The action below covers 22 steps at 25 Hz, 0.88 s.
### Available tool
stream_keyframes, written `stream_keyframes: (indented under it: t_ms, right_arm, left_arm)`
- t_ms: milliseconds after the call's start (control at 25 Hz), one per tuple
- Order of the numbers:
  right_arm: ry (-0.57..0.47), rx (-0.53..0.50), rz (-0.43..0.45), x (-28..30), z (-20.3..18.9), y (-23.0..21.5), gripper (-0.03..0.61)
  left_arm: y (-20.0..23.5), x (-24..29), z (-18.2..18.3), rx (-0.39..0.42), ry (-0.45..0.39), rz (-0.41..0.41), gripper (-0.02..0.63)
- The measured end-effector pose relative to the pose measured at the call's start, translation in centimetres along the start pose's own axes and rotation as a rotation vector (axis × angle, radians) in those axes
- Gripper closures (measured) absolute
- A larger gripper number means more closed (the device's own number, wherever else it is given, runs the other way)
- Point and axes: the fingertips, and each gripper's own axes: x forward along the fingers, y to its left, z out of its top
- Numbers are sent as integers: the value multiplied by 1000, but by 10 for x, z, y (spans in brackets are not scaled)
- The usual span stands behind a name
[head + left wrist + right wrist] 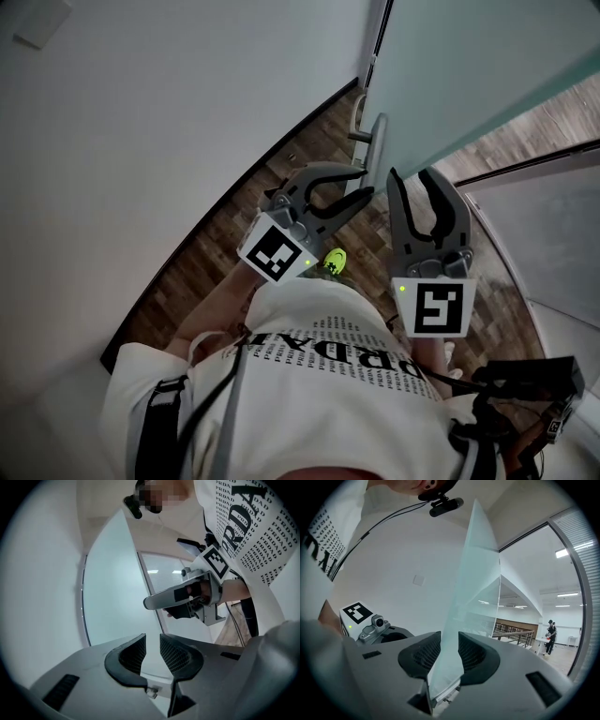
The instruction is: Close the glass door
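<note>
The frosted glass door (469,66) stands at the upper right of the head view, with its upright metal handle (376,141) near its edge. My right gripper (412,178) sits at the door's free edge. In the right gripper view that edge (464,573) runs down between the pads and fills the gap of the right gripper (450,648). My left gripper (364,184) hovers just below the handle's lower end, its jaws a little apart. The left gripper (152,651) has nothing between its pads, and beyond them I see the door (112,583).
A white wall (141,112) with a black baseboard curves along the left above the wood floor (234,244). A fixed glass panel (562,234) stands to the right. A yellow-green shoe (335,260) shows below the grippers. Far off, a person (551,634) stands in a hall.
</note>
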Motion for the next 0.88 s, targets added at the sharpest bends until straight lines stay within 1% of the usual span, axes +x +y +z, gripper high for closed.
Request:
stream_keyframes:
  t_ms: [120, 280, 400, 560, 640, 720, 800, 880]
  right_arm:
    - [23, 20, -11, 0, -2, -1, 468]
    - [37, -13, -56, 0, -3, -10, 492]
    - [61, -9, -89, -2, -6, -14, 497]
    - [66, 12, -59, 0, -8, -15, 505]
    - [69, 29, -68, 0, -8, -14, 506]
    - [85, 62, -74, -4, -10, -8, 508]
    - [96, 74, -65, -7, -12, -4, 511]
    - [87, 58, -51, -6, -11, -4, 512]
  left_arm:
    - [1, 0, 5, -3, -12, -34, 520]
    - [5, 10, 7, 0, -45, -99, 520]
    - [5, 12, 8, -6, -43, -127, 520]
    - [5, 2, 11, -14, -8, -126, 520]
    - [4, -2, 7, -23, 19, -152, 520]
    - [-3, -9, 3, -49, 45, -180, 520]
    - [-5, -11, 4, -65, 32, -177, 520]
    - [-1, -7, 1, -64, 22, -159, 520]
